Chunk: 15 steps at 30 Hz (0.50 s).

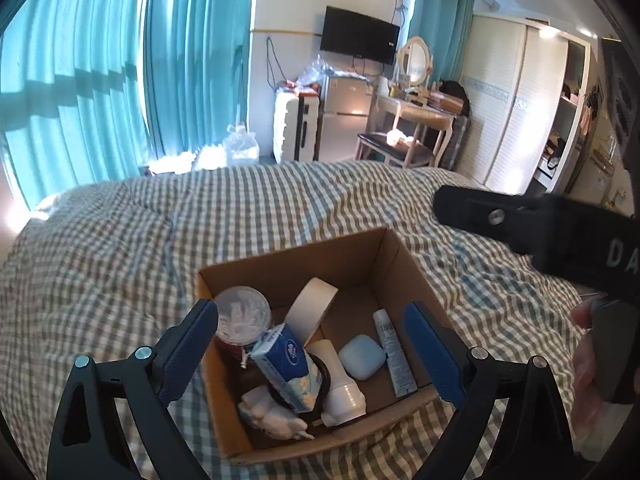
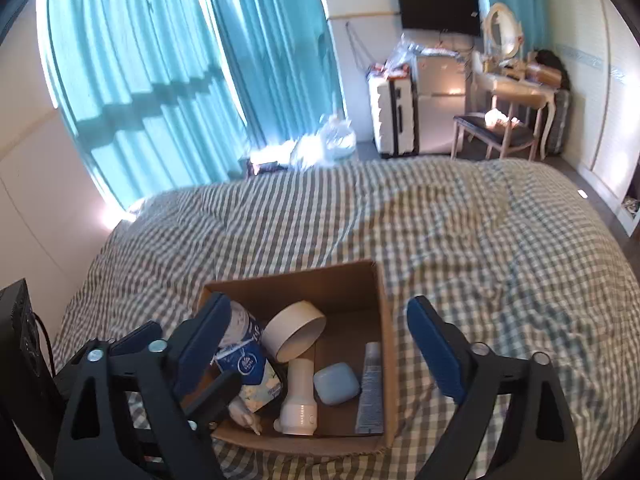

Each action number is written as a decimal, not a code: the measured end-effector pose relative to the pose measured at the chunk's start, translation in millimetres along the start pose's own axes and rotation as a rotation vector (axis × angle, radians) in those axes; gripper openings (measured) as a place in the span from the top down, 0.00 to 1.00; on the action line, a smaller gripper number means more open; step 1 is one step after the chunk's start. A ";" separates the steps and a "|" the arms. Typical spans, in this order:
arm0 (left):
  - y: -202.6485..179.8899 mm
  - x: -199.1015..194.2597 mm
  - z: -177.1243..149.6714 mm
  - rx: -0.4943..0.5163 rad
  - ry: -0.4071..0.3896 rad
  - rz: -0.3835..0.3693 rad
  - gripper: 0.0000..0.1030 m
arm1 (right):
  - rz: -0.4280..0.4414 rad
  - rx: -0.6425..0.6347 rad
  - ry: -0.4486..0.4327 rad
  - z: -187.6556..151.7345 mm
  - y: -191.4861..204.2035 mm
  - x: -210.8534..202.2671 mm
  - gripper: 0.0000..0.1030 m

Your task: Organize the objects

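Cardboard box (image 1: 384,256) sitting open on bed (image 1: 120,248), checked cover, approx centre-low in both views. Left tongs (image 1: 312,350) spread wide apart, nothing held, hovering over box; blue pads (image 1: 188,352) at 9 and 3 o'clock of contents. Right tongs (image 2: 316,354) likewise apart, empty, above same box; one pad over box interior at 9 o'clock, other outside box wall at 3 o'clock over bed.

Inside box, left wrist view: clear round tub (image 1: 242,314) at 10 o'clock corner; tape roll (image 1: 312,308) standing on edge near centre, leaning; blue tissue pack (image 1: 288,364) tilted across a dark round item, touching tub side; white bottle (image 1: 340,384) lying at 6 o'clock; pale blue case (image 1: 362,356) just beside bottle at 3 o'clock of it; tube (image 1: 394,354) lying along 3 o'clock wall; white figurine (image 1: 272,416) at 7 o'clock corner.

Right wrist view, same set: tape roll (image 2: 294,330), bottle (image 2: 300,400), case (image 2: 336,383), tube (image 2: 370,388) against right wall, tissue pack (image 2: 248,366) partly hidden by left-hand tool.

Right-hand tool body visible in left view at 3 o'clock, black, blurred, w/ person's hand (image 1: 588,360) on it. Teal curtains (image 1: 100,80) at 10–11 o'clock; wall TV (image 1: 360,36) at 1 o'clock.
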<state>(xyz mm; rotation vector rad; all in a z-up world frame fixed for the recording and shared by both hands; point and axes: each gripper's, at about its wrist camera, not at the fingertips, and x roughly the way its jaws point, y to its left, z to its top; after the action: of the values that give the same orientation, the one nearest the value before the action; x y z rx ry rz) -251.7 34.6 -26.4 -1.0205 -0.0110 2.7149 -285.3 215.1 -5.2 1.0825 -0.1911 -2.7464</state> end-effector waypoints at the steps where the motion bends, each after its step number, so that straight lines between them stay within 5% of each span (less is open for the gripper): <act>1: -1.0 -10.5 1.8 0.006 -0.016 0.014 0.04 | -0.005 0.006 -0.019 1.8 -0.7 -11.2 0.08; 15: -2.4 -140.2 18.5 0.006 -0.213 0.080 0.01 | -0.021 -0.028 -0.231 4.1 23.6 -153.7 0.05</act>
<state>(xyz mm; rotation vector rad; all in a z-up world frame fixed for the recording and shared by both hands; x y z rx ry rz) -161.2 6.6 78.7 -0.7400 0.0000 2.8815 -174.9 225.5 103.9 0.7629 -0.1733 -2.8793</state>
